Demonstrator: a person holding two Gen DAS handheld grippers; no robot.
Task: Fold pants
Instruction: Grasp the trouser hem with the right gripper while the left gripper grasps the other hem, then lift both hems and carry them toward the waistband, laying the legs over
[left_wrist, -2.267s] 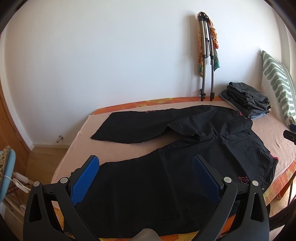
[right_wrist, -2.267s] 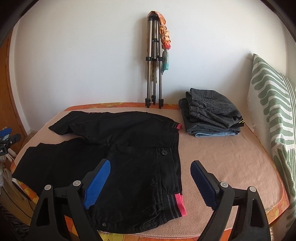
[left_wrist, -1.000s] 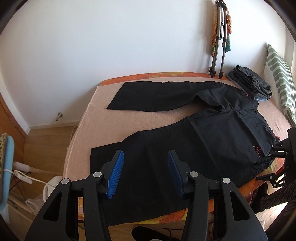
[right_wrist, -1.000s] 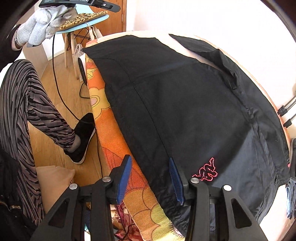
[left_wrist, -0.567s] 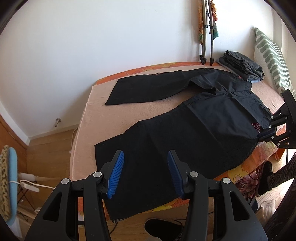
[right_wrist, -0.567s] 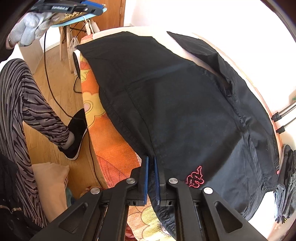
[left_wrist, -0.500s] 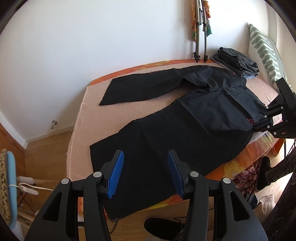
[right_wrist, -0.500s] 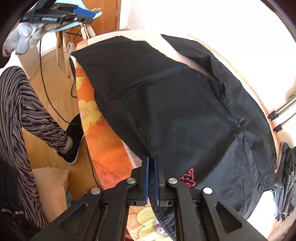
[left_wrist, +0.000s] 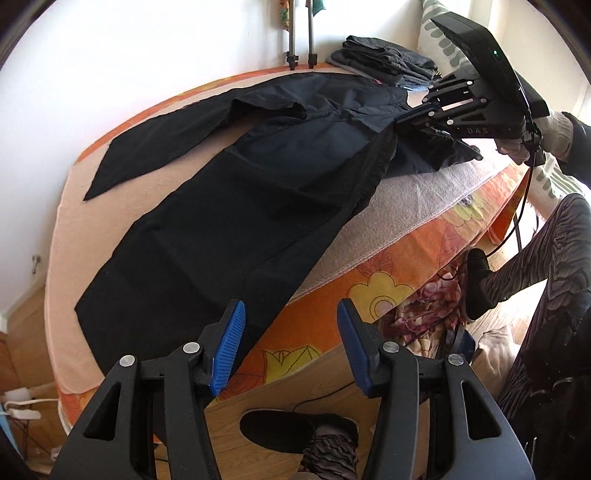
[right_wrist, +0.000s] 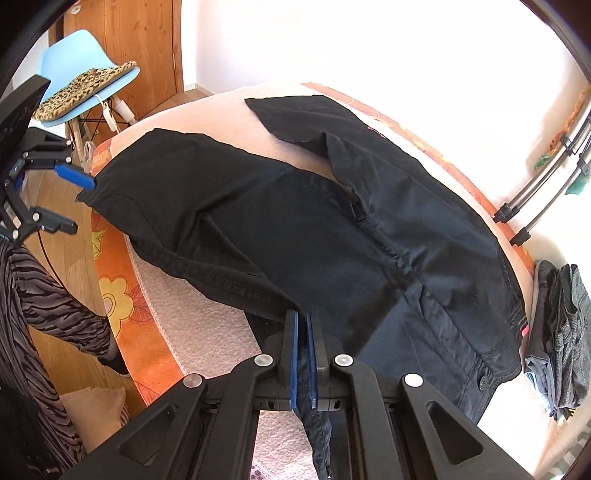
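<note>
pants (left_wrist: 236, 206) lie spread on the bed (left_wrist: 413, 206), near leg along its edge. my right gripper (right_wrist: 303, 354) is pinched onto the waist-side seam, lifting it so i can fold. my left gripper (left_wrist: 288, 347) hangs wide apart by the cuff, ready to grab.

Right tongs (right_wrist: 302, 321) clamped together, left tongs (left_wrist: 290, 347) spread.

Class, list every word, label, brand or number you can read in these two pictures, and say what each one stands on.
"DAS" on the side of the right gripper, seen from the left wrist.
Faint marks on the black panel of the left gripper, at the right wrist view's left edge: too blurred to read.
No lettering shows on the black pants.
</note>
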